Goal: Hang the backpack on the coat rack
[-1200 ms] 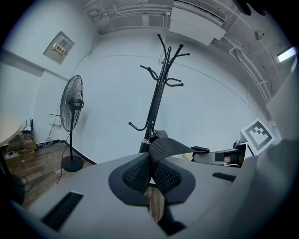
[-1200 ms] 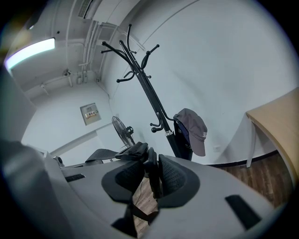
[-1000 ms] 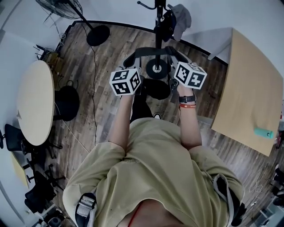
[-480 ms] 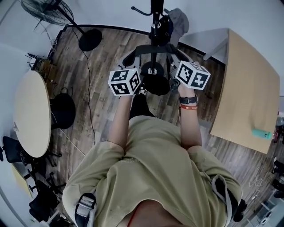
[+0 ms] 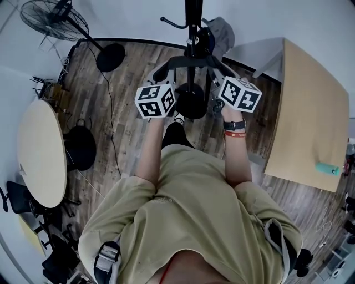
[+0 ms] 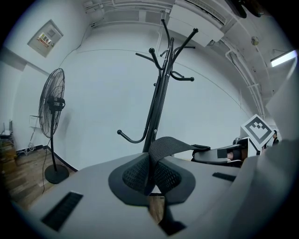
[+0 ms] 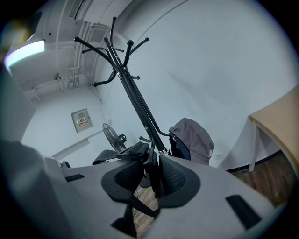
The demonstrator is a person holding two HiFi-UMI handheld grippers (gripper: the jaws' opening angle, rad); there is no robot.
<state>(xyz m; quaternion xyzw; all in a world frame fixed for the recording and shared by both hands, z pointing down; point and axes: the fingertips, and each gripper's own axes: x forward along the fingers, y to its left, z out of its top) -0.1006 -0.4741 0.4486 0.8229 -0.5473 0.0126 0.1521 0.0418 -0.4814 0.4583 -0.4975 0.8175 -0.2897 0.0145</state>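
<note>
The backpack's black mesh strap (image 5: 188,60) arcs between my two grippers, right in front of the black coat rack (image 5: 193,22). My left gripper (image 5: 166,75) is shut on one end of the strap (image 6: 163,149), pinched between its pads. My right gripper (image 5: 219,71) is shut on the other end (image 7: 152,175). In the left gripper view the rack's pole (image 6: 158,98) and hooks rise just behind the strap. In the right gripper view the pole (image 7: 133,93) stands close ahead. A dark mass (image 5: 191,105) lies under the strap; I cannot tell the bag's body from the rack's base.
A grey cap and dark garment (image 5: 221,30) hang on the rack's right side (image 7: 192,139). A standing fan (image 5: 55,16) is at the back left. A round table (image 5: 36,144) stands left, a wooden table (image 5: 310,111) right, and a black bag (image 5: 80,147) sits on the floor.
Both grippers have moved forward toward the coat rack with the strap still held. The rack's pole and base now sit closer, directly under the strap.
</note>
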